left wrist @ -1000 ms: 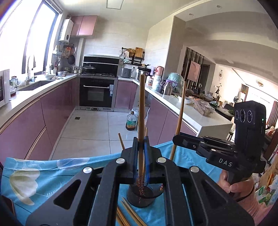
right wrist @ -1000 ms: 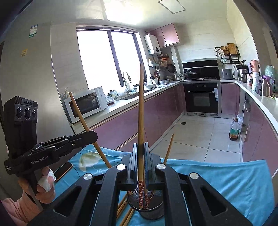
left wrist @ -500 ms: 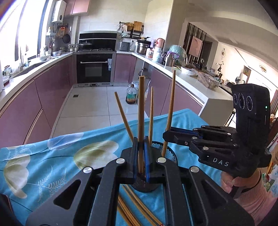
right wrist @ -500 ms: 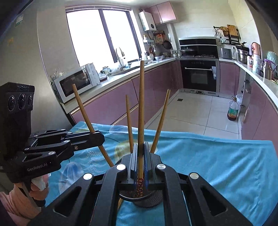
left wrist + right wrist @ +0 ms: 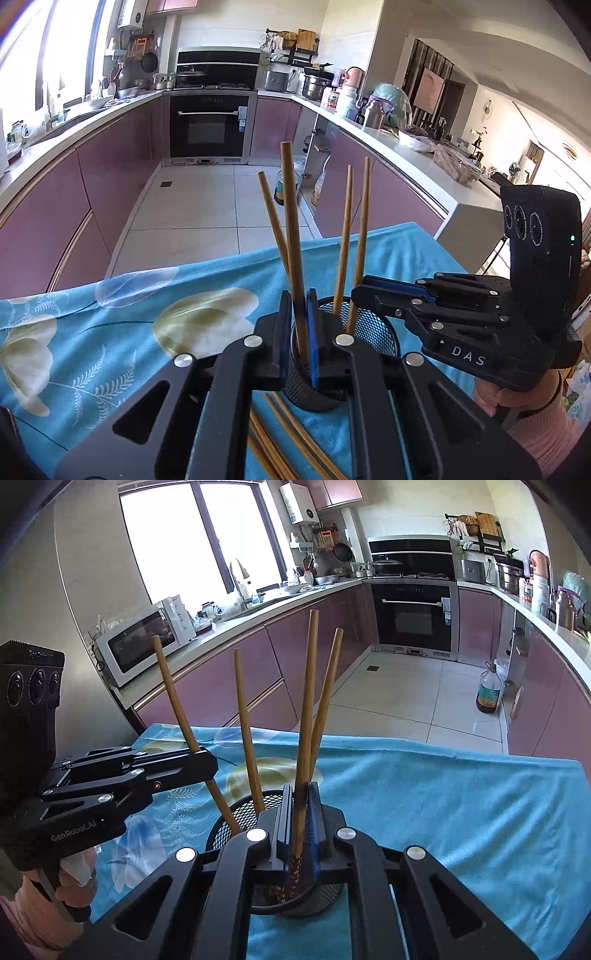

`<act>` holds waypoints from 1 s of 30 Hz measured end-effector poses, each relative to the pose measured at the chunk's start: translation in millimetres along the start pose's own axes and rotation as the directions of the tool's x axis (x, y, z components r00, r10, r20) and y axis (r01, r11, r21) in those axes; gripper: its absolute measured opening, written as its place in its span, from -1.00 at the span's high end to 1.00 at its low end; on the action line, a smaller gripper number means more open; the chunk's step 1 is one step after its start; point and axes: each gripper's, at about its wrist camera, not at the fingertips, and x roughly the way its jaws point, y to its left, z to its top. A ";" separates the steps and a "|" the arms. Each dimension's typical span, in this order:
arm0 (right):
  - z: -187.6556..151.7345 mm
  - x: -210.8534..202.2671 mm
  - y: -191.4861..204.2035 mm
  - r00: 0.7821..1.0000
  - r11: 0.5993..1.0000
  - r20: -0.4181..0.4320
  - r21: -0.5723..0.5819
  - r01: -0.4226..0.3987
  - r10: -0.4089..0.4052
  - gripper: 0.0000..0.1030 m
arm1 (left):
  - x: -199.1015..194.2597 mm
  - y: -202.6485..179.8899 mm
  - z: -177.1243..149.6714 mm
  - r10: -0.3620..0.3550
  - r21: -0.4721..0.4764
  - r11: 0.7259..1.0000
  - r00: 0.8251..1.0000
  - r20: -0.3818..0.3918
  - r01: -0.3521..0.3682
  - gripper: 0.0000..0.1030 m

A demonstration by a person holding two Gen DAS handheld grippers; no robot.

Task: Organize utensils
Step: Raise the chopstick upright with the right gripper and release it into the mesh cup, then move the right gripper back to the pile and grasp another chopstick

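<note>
A black mesh cup (image 5: 373,332) (image 5: 236,816) stands on the blue cloth with wooden chopsticks upright in it. My left gripper (image 5: 298,314) is shut on one chopstick (image 5: 291,229) whose lower end is inside the cup. My right gripper (image 5: 301,805) is shut on another chopstick (image 5: 307,701), its patterned end low in the cup. Each gripper shows in the other's view, the right one (image 5: 364,295) and the left one (image 5: 207,764). Two more chopsticks (image 5: 345,236) lean free in the cup.
Several loose chopsticks (image 5: 291,443) lie on the blue flowered cloth (image 5: 443,797) just before the cup. The table's far edge drops to a tiled kitchen floor (image 5: 207,206). Purple cabinets, an oven and a microwave (image 5: 144,642) stand behind.
Both grippers have lowered their chopsticks into the cup and tilted down; the cup and the free chopsticks now show more fully.
</note>
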 end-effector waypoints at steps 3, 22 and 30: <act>-2.1 -1.9 -1.3 1.000 1.000 0.012 0.011 -0.004 0.004 0.71 | 4.3 6.0 -1.9 0.031 -0.014 0.999 1.000 0.002 -0.031 0.60; -55.4 -56.5 40.2 0.988 0.987 0.075 -0.098 -0.125 0.133 0.23 | -64.3 17.4 -79.2 0.155 0.008 0.988 0.983 0.096 -0.156 0.10; -93.7 -23.8 45.5 0.992 0.991 -0.065 -0.063 -0.117 0.112 0.23 | -50.8 16.6 -136.7 0.143 0.026 0.990 0.989 -0.044 -0.142 0.10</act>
